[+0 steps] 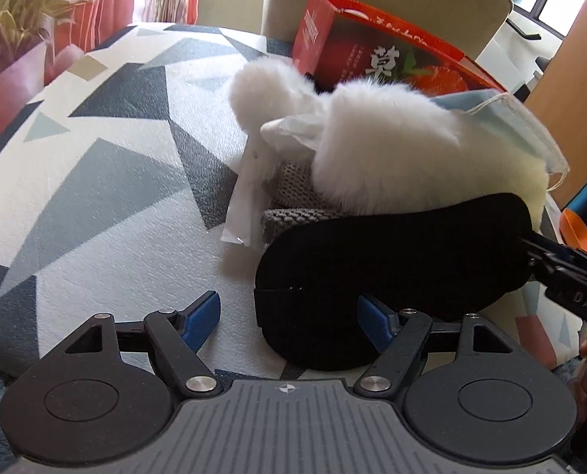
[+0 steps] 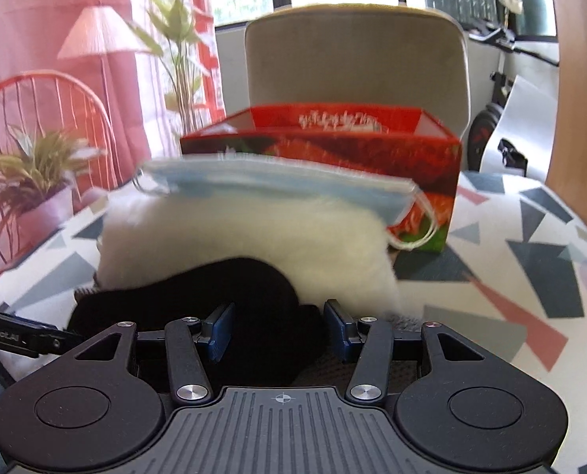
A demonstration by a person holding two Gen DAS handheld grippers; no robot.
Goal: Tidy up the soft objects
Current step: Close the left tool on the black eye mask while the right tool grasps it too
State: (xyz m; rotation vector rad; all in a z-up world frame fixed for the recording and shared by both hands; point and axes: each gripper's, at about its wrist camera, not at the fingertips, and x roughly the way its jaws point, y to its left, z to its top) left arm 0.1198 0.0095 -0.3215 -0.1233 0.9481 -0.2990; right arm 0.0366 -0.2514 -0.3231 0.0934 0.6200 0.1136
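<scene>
Geometric grey, navy and pink shapes cover the counter (image 1: 96, 181), with a red carton (image 2: 333, 146) standing open at the back and a chair behind it. Piled in front of that carton: a fluffy white plush (image 1: 392, 146), a blue face mask (image 2: 277, 181) draped on top, grey knit cloth (image 1: 293, 201) underneath, and a black eye mask (image 1: 392, 272) at the near edge. Left tongs (image 1: 289, 318) gape wide, one pad hidden behind the eye mask's end, nothing pinched. Right tongs (image 2: 279, 330) sit half-closed with black fabric between the pads; contact is too dark to call. That eye mask looks light, floppy and grippy, so it should droop from any single hold. Best bet is pinching an end or the strap, well in from the edge.
</scene>
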